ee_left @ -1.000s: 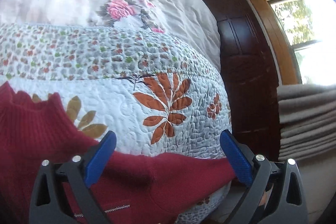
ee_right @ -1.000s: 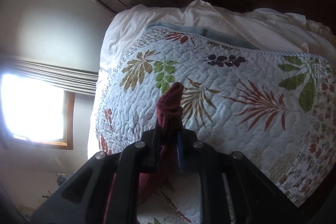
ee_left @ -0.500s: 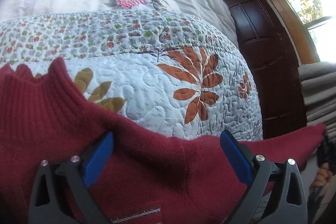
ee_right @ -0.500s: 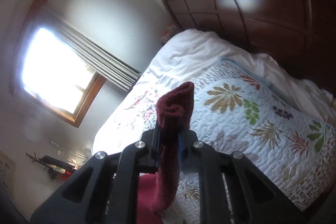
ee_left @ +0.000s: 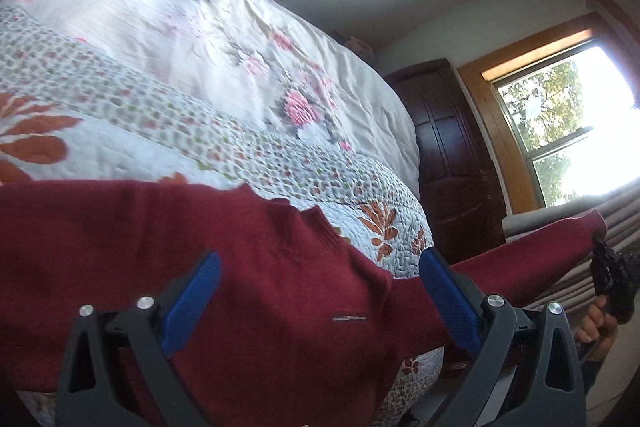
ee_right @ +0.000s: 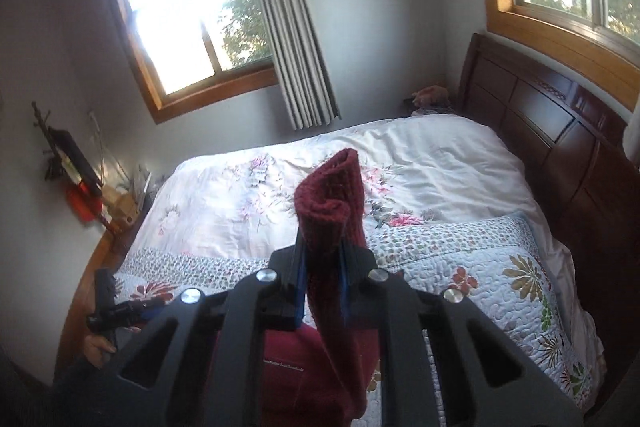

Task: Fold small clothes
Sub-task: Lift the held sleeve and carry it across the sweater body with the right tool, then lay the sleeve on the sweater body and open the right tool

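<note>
Right tongs point(ee_right: 322, 279) have lifted the red sweater's point(ee_left: 248, 267) sleeve higher.

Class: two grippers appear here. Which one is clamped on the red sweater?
The right gripper: its fingers pinch the red sweater. The left gripper is open.

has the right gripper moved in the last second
Yes. The right gripper, shut on the red sweater sleeve, has swung up: it looked down onto the leaf quilt before, and now faces across the bed to the curtained window.
</note>
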The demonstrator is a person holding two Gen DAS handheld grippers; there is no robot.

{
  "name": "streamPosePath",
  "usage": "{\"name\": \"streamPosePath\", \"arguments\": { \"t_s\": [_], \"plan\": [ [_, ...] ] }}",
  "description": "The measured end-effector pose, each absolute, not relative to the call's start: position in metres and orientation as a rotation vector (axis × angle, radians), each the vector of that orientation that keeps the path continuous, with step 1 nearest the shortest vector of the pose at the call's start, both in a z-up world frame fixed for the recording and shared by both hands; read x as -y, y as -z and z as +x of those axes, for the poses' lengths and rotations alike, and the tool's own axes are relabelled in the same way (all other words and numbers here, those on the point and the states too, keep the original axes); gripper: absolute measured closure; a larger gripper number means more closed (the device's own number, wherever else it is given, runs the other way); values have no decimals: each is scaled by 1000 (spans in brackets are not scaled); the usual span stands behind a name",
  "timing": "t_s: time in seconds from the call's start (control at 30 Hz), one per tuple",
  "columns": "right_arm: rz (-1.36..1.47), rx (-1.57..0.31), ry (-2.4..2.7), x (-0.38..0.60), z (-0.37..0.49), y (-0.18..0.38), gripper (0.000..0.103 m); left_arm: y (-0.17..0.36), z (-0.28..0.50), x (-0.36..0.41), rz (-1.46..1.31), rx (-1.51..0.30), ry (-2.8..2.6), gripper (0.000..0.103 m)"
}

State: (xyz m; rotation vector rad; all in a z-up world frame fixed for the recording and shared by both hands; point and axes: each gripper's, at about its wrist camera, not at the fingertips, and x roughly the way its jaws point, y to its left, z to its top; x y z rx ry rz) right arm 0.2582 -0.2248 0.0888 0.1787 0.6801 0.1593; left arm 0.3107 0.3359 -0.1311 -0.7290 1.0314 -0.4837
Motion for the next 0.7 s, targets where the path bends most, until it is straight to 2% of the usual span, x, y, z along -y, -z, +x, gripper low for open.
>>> {"name": "streamPosePath", "arguments": {
  "t_s": [0.23,0.47,0.7],
  "plan": [
    [-53,-797,-197,87,275,-35,91,141,267,-421,-794,-1005,414,4],
    [-333,-942,-238,-57,267,76,91,160,238,-440,-834,-1024,415,4],
    [-501,-1044,-277,-139,256,175,91,174,217,-441,-855,-1052,411,4]
  ]
}}
